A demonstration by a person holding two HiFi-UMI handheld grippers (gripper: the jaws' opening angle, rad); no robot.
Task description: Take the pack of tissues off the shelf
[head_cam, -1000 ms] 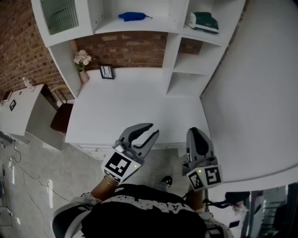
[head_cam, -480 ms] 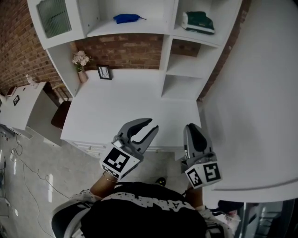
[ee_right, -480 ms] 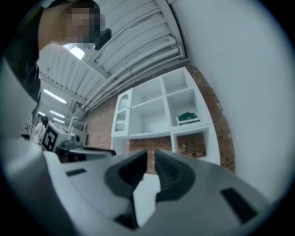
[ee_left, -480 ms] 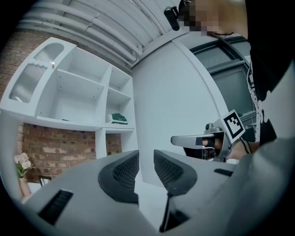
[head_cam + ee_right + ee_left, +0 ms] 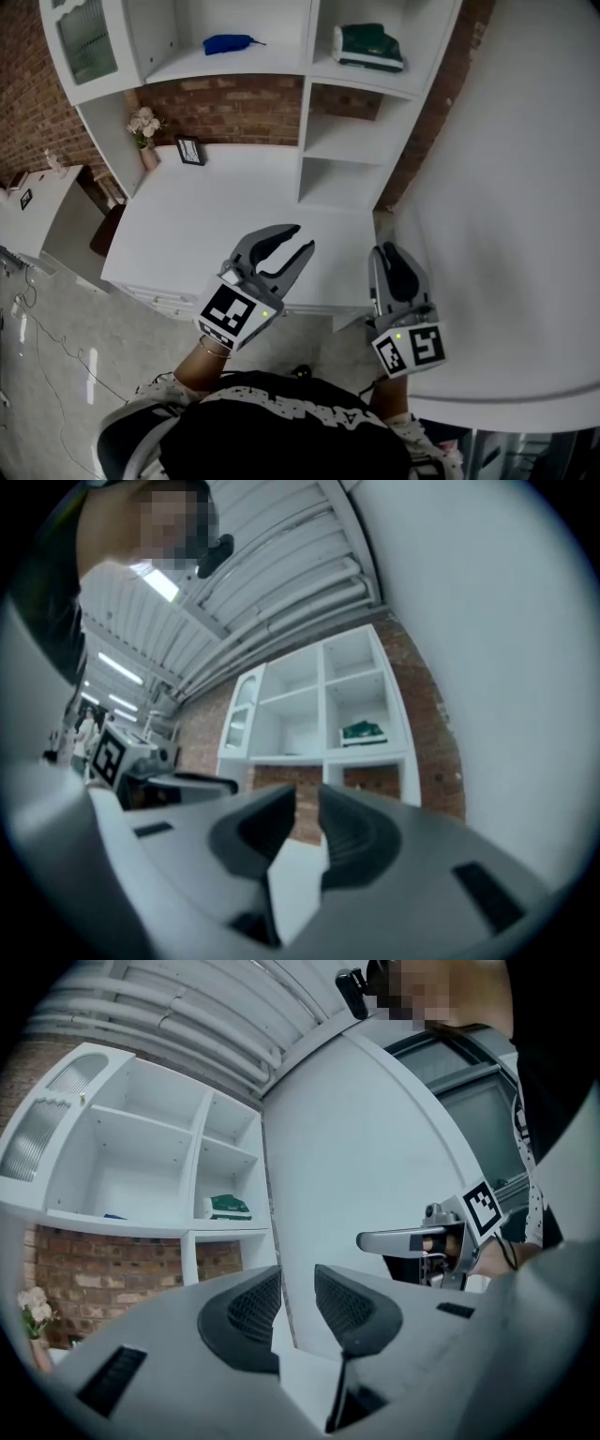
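Note:
The green pack of tissues (image 5: 368, 47) lies in the upper right compartment of the white shelf unit (image 5: 309, 103), far ahead of both grippers. It also shows small in the left gripper view (image 5: 228, 1207) and the right gripper view (image 5: 362, 731). My left gripper (image 5: 302, 238) hovers over the desk's front edge, its jaws open after just widening, with nothing between them (image 5: 297, 1302). My right gripper (image 5: 387, 251) is beside it on the right; its jaws have just been opening to a narrow gap, also with nothing between them (image 5: 307, 819).
A white desk (image 5: 216, 216) stands below the shelves, with a vase of flowers (image 5: 142, 127) and a small picture frame (image 5: 190, 150) at its back left. A blue object (image 5: 228, 43) lies on the upper left shelf. A big white panel (image 5: 506, 187) fills the right side.
Both grippers have moved forward, from before the desk's edge to over it, and the shelf sits lower and nearer in view. The right jaws have parted slightly.

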